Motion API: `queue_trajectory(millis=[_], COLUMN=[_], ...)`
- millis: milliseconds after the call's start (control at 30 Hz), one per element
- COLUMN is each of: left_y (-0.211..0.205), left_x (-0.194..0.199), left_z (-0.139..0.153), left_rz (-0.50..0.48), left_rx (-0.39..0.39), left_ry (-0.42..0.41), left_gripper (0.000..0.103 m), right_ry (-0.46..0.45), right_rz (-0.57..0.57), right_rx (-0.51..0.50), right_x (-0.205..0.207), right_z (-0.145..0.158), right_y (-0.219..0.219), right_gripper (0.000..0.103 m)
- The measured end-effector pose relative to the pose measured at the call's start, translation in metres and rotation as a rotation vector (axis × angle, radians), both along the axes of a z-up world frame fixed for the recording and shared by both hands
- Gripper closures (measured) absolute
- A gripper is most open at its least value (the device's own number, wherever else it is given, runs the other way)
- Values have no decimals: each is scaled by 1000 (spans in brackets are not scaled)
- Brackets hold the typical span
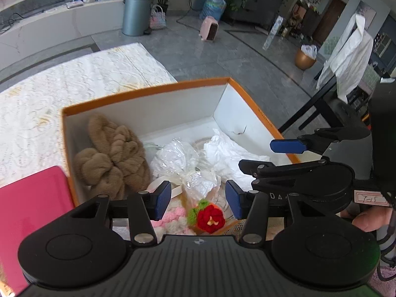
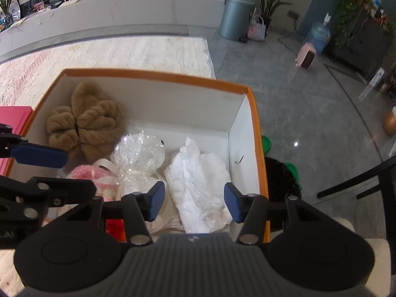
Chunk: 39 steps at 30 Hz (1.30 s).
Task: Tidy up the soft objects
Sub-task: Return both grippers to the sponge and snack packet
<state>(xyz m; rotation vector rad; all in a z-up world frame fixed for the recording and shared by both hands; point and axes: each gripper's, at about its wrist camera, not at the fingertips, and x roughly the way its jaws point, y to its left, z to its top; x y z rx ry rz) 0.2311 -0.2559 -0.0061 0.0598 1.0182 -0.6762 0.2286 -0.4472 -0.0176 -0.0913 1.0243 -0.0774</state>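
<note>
An orange-rimmed white box (image 1: 148, 91) (image 2: 158, 74) holds a brown fuzzy item (image 1: 111, 153) (image 2: 86, 121), a clear crinkly plastic-wrapped bundle (image 1: 178, 158) (image 2: 141, 153), a white soft bundle (image 1: 230, 153) (image 2: 200, 185), a pink knitted item (image 1: 170, 217) (image 2: 91, 175) and a red knitted flower (image 1: 210, 217). My left gripper (image 1: 198, 199) is open and empty above the flower. My right gripper (image 2: 194, 201) is open and empty above the white bundle; it also shows in the left wrist view (image 1: 269, 156).
A pink flat object (image 1: 29, 210) lies left of the box. A white lace cloth (image 1: 74, 81) covers the surface behind. A black chair (image 1: 321, 104) stands right. A grey bin (image 2: 235, 17), water bottle and plants stand on the floor beyond.
</note>
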Motion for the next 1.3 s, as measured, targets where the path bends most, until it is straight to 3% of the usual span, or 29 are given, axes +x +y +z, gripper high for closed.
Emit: queue_trajectory(millis=[267, 667, 933, 1300], left_y=[44, 146, 217, 305], left_x=[-30, -66, -82, -106], left_z=[25, 44, 33, -5], left_rz=[76, 350, 501, 604], left_rx=[-37, -23, 13, 50], left_ry=[-103, -231, -196, -85], left_gripper=[45, 45, 47, 52], right_ry=[-130, -293, -285, -247], right_rz=[-23, -5, 41, 208], right_rx=[46, 202, 338, 313], right_x=[-30, -66, -70, -76], right_z=[25, 41, 27, 5], right_y=[29, 111, 180, 261], right_gripper=[42, 41, 41, 48])
